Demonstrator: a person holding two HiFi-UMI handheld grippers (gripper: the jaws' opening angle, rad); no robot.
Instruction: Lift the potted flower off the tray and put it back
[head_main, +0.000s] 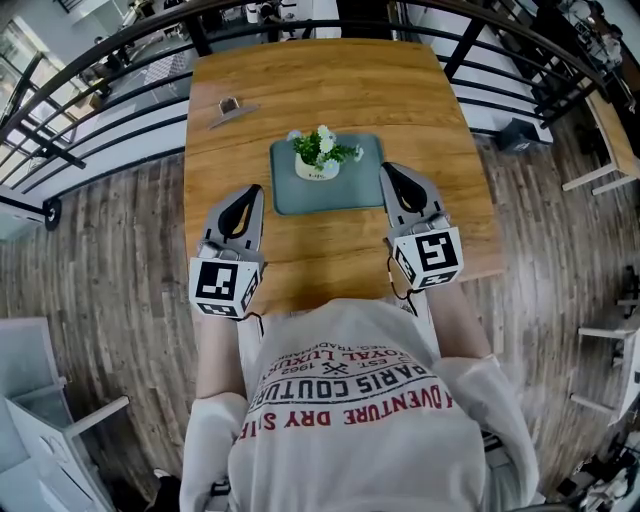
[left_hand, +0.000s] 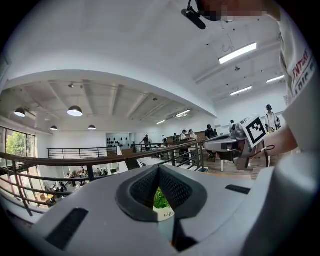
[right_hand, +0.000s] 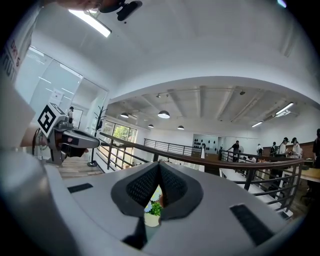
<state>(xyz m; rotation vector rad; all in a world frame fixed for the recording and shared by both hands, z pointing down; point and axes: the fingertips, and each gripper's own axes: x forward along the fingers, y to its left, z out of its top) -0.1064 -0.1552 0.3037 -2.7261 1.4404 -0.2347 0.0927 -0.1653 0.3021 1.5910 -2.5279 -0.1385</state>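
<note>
The potted flower (head_main: 322, 155), a small white pot of green leaves and white blooms, stands upright on the grey-green tray (head_main: 360, 190) in the middle of the wooden table (head_main: 320, 80). My left gripper (head_main: 254, 190) hovers off the tray's near left corner, and my right gripper (head_main: 388, 170) sits at the tray's right edge. Both are shut and hold nothing. In the left gripper view the jaws (left_hand: 158, 169) meet at the tip, with the pot (left_hand: 163, 206) showing through the gap below. The right gripper view shows the same: closed jaws (right_hand: 159, 165) and the pot (right_hand: 152, 215) beneath.
A small metal holder (head_main: 231, 108) lies on the table's far left. Black railings (head_main: 120, 60) run round the table's far side, with wooden floor on either side. The table's near edge is close to the person's body.
</note>
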